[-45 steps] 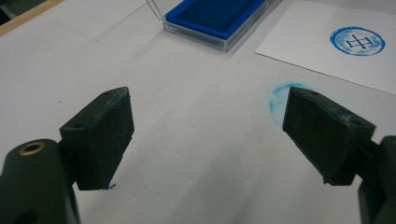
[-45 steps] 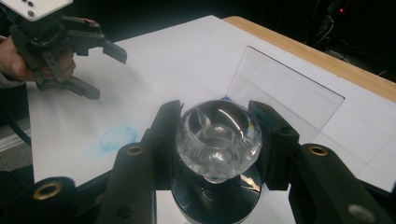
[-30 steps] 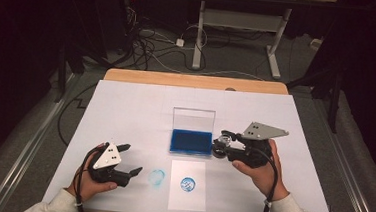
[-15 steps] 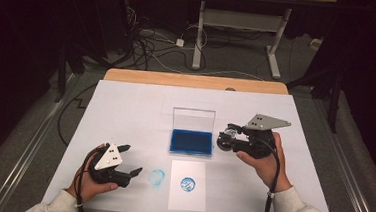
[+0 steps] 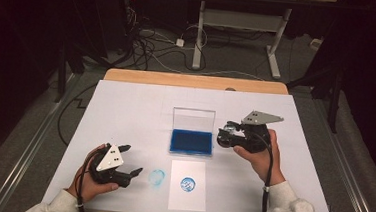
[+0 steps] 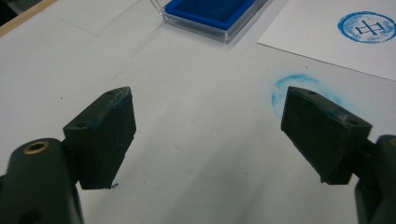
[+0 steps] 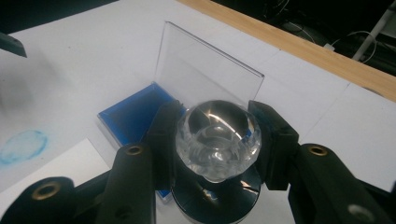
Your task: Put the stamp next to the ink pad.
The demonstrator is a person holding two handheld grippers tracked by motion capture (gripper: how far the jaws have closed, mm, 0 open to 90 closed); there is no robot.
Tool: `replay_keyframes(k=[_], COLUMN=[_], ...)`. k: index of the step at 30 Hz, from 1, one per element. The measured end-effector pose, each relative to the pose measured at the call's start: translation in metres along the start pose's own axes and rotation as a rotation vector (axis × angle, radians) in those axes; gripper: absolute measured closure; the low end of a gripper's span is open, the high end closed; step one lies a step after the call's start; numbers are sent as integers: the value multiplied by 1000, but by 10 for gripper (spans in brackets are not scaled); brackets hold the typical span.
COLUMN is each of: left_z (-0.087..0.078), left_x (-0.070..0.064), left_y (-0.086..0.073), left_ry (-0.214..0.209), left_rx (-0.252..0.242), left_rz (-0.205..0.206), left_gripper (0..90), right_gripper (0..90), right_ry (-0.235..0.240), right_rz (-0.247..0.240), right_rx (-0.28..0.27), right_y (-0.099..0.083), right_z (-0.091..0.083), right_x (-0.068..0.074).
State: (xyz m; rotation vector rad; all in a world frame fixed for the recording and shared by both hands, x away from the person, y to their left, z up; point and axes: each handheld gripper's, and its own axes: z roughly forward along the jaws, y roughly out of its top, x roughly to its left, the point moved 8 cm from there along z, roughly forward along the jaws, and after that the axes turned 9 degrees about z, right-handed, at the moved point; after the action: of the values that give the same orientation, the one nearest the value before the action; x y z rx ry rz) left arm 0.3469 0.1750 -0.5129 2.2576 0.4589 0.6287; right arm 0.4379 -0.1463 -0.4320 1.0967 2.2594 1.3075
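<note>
Clear-knobbed stamp (image 7: 217, 140), rigid and slippery, is held at its knob by the right gripper (image 5: 229, 137), just right of the ink pad (image 5: 191, 141); left gripper (image 5: 131, 163) jaws are spread wide, empty.

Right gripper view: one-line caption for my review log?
Hand-held gripper clamps a clear-knobbed stamp beside the open blue ink pad.

stamp (image 7: 217, 140) base hidden by jaws; ink pad (image 7: 133, 116) partly covered
</note>
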Motion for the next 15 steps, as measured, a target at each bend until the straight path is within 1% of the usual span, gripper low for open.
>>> replay_keyframes(k=[8, 15], left_z=[0, 1], left_x=[0, 0], left_y=[0, -1], left_ry=[1, 0], left_rx=[2, 5], left_rz=[0, 1], left_gripper=[174, 174], right_gripper=[566, 566], right_ry=[-40, -53], right_rz=[3, 9], right_rx=[23, 69], right_y=[-5, -18], right_z=[14, 29], right_x=[-9, -14])
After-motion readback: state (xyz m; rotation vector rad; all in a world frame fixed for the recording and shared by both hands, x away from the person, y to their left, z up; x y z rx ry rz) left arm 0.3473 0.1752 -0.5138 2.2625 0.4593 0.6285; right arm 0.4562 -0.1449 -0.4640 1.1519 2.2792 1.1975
